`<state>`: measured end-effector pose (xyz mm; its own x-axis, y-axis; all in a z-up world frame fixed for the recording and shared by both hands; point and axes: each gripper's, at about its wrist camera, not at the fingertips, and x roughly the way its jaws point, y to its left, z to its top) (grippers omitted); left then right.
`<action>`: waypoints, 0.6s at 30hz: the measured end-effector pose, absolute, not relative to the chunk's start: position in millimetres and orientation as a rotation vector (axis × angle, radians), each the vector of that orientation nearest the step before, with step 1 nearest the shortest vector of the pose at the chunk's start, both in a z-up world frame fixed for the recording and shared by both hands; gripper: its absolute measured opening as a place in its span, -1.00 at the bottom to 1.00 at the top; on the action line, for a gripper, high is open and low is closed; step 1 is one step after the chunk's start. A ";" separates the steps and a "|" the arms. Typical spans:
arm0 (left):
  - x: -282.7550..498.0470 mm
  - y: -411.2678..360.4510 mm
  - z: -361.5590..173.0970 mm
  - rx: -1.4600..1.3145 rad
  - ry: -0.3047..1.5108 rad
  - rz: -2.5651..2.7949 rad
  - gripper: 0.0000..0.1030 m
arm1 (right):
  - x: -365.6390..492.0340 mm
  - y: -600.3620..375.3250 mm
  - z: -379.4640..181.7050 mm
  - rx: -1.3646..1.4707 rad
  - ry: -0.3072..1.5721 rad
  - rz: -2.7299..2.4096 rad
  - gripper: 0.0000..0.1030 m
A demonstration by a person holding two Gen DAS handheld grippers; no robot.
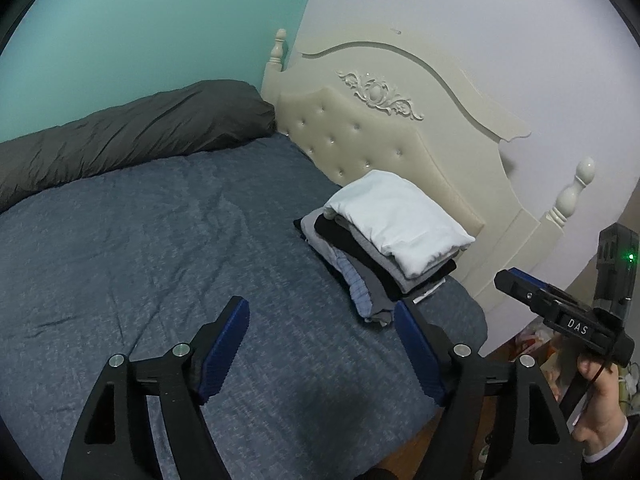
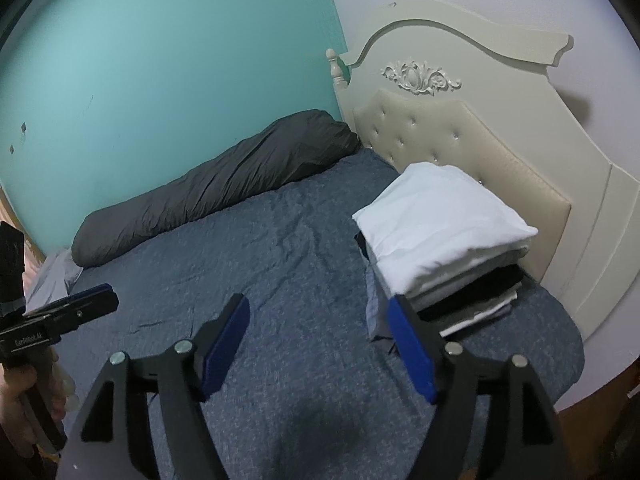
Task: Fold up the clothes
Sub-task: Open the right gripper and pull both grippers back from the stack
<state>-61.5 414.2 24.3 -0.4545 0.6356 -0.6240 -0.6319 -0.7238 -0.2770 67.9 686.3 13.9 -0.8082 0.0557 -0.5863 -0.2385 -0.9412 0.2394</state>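
The stack of folded clothes (image 2: 444, 252) is sitting on the blue bedspread (image 1: 160, 248), ahead of and to the right of the right gripper (image 2: 320, 344), with its far side close against the cream tufted headboard (image 2: 500, 168). A white garment (image 1: 396, 224) is lying on top, over black, grey and striped blue layers that are splaying slightly at the near edge. All of it is looking soft, light and limp (likely to sag and slide apart if lifted by one corner), so any further handling would best be taking hold low on both sides of the pile, or pinching a single layer at a folded edge.

Both grippers are hanging over bare bedspread with nothing between their blue pads: the left gripper (image 1: 320, 340) is standing with its jaws wide apart, and the right one likewise. Further ahead and to the left of both, a dark grey rolled duvet (image 1: 132, 132) is lying along the teal wall (image 2: 160, 60).
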 end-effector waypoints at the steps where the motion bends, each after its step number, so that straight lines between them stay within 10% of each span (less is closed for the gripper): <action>1: -60.4 411.4 24.2 -0.941 -0.006 2.190 0.56 | 69.2 683.1 13.6 -0.901 0.458 2.809 0.42; 18: -39.5 359.3 23.1 -0.934 0.017 2.244 0.82 | 94.5 627.6 16.1 -0.904 0.445 2.843 0.47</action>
